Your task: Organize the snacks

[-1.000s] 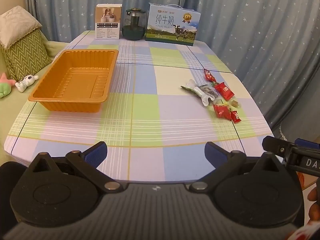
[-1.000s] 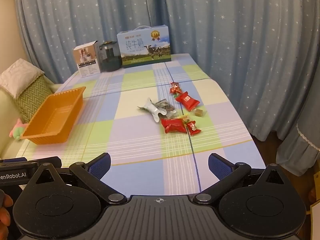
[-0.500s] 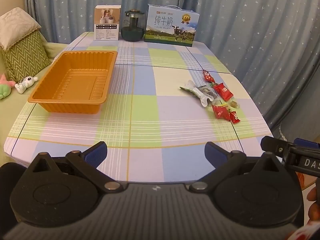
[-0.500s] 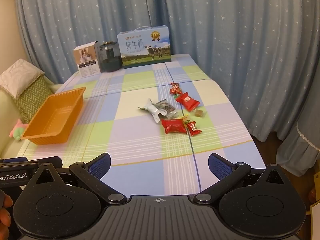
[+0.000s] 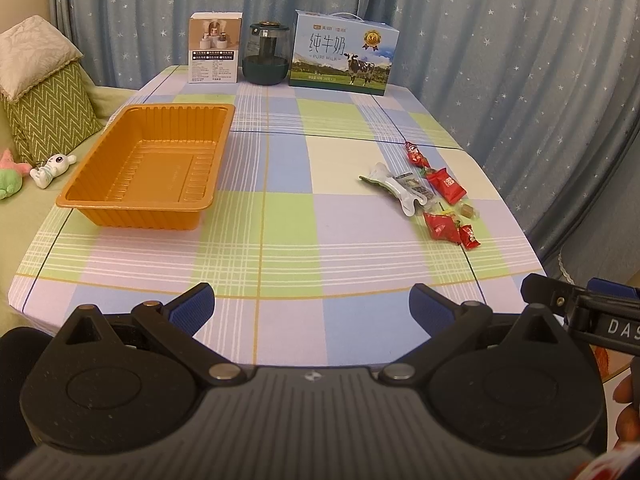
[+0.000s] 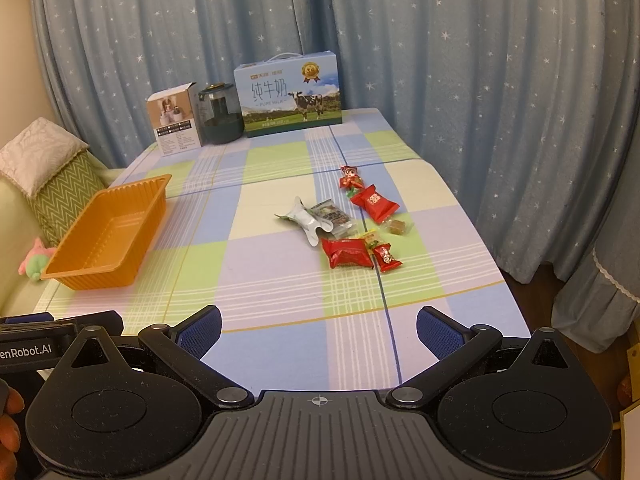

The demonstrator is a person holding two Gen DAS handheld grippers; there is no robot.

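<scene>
Right wrist view, nearest first: the right gripper (image 6: 319,330) hangs at the near table edge with its blue-padded fingers (image 6: 200,328) spread wide and nothing between them. The left gripper (image 5: 311,306) stands likewise, fingers apart and empty.

Ahead of the right fingers and slightly toward the right pad lie the snacks (image 6: 348,220), bunched together on the checked tablecloth (image 6: 272,280): a large red packet (image 6: 346,253) touching a small red candy (image 6: 387,258), then a white-and-grey pouch (image 6: 316,220), then more red wrappers beyond. Because they touch and overlap, a closing grip could plausibly catch two at once, or pinch only a crinkly edge and drop the piece on the way over.

The orange tray (image 5: 196,200), empty, sits ahead of the left fingers, toward the left pad, well apart from the snacks. It looks light; a careless release might nudge it toward the table's side edge.
</scene>
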